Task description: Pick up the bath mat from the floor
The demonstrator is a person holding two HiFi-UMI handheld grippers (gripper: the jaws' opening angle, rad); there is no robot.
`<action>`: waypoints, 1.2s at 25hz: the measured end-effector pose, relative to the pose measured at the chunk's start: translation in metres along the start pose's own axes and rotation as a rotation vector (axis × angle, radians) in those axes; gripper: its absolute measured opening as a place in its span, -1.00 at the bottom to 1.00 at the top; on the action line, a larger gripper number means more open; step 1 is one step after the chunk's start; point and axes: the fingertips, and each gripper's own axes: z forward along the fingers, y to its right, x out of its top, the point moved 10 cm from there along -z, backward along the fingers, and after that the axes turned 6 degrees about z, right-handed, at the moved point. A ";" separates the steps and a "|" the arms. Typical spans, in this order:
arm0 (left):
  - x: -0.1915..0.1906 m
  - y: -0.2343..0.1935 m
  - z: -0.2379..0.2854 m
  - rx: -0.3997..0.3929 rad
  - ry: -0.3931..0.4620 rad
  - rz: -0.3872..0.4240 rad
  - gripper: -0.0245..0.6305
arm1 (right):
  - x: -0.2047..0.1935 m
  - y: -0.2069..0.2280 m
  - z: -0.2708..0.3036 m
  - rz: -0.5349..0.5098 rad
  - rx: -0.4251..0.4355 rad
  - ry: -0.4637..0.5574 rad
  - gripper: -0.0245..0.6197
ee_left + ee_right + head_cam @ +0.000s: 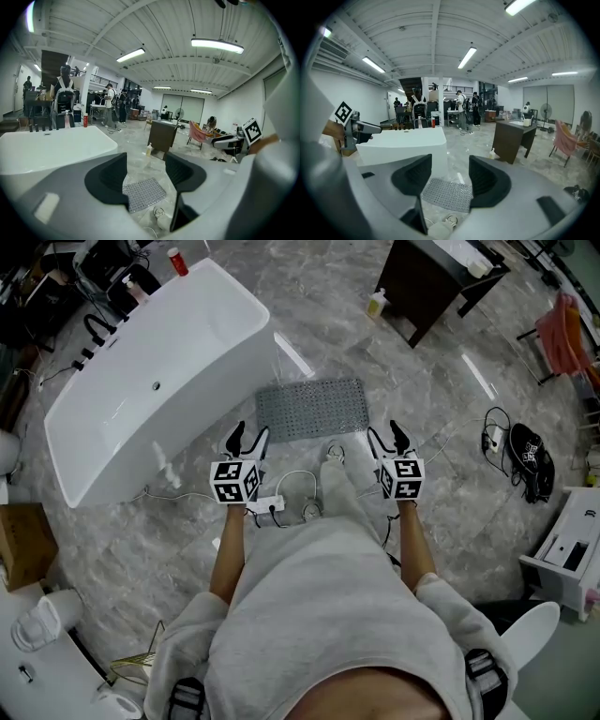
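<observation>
It was a big open lab hall with a mock bathroom staged inside: a white bathtub point(159, 381) at ten o'clock, a dark vanity cabinet point(441, 282) at one o'clock, a bath mat point(312, 409) on a grey marble-look floor point(187, 549), bare strip lights point(217, 45) overhead, loose cables point(291, 488) underfoot, and people point(110, 105) standing far behind
</observation>
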 end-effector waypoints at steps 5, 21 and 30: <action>0.013 -0.014 0.035 0.018 -0.022 -0.005 -0.17 | 0.012 0.020 0.038 0.012 0.018 -0.010 -0.19; 0.079 -0.037 0.184 0.082 -0.071 -0.053 -0.17 | 0.083 0.132 0.172 0.012 0.084 -0.063 -0.19; 0.089 -0.042 0.233 0.136 -0.126 -0.079 -0.17 | 0.092 0.176 0.227 0.028 0.132 -0.108 -0.19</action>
